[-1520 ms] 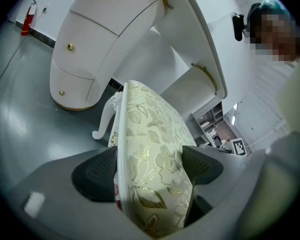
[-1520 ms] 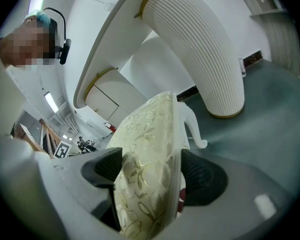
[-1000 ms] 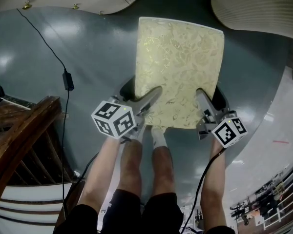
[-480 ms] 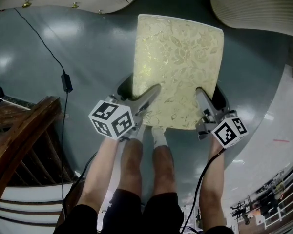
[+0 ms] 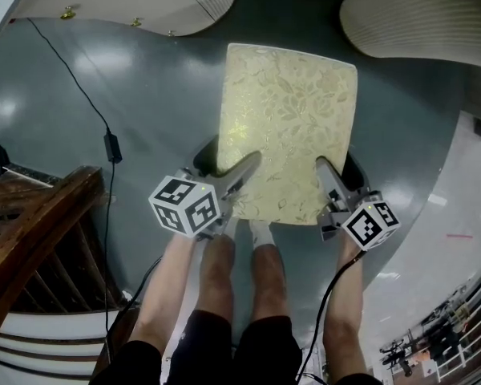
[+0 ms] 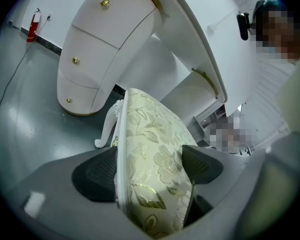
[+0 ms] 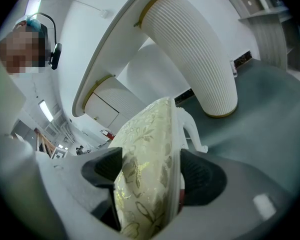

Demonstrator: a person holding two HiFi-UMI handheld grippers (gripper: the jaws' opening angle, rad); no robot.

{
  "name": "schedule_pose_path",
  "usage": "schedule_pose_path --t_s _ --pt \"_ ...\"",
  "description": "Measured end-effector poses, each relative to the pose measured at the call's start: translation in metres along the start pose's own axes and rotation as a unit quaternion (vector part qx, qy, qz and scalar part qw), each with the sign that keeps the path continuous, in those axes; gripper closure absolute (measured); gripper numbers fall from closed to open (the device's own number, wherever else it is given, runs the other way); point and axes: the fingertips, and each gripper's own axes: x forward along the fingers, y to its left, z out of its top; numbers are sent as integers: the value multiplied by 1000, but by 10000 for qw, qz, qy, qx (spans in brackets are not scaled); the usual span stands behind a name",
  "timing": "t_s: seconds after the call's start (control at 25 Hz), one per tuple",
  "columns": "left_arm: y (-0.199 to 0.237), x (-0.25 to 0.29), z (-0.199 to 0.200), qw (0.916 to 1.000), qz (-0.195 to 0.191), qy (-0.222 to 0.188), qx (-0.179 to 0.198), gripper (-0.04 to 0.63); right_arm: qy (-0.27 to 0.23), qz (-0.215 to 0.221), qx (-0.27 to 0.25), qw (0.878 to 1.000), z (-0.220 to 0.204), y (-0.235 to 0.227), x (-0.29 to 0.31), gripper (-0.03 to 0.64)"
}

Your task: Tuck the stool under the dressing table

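Note:
The stool [image 5: 287, 123] has a pale gold floral cushion and white carved legs, and it stands on the grey floor in front of the person. My left gripper [image 5: 239, 175] is shut on its near left edge, the cushion [image 6: 155, 164] squeezed between both pads. My right gripper [image 5: 330, 179] is shut on the near right edge, its pads either side of the seat [image 7: 147, 179]. The white dressing table shows as two ribbed pedestals, one at far left [image 5: 176, 2] and one at far right [image 5: 421, 14], with the gap between them beyond the stool.
A dark wooden chair back [image 5: 32, 239] stands at the left. A black cable with an adapter [image 5: 112, 147] runs across the floor on the left. The person's legs and socks [image 5: 260, 231] are just behind the stool. A pale floor area [image 5: 457, 239] lies to the right.
The stool and both grippers have shifted slightly forward, towards the gap between the pedestals. Both grips are unchanged.

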Motion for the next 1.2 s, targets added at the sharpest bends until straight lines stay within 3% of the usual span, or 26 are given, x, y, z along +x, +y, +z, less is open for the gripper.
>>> schedule_pose_path --t_s 0.64,1.2 --pt "5 6 -3 9990 -292 -279 193 176 -350 24 -314 9989 -3 -1 -2 255" --pt "4 6 -2 9991 -200 -308 217 176 -354 173 -326 9987 -2 -3 -1 256"
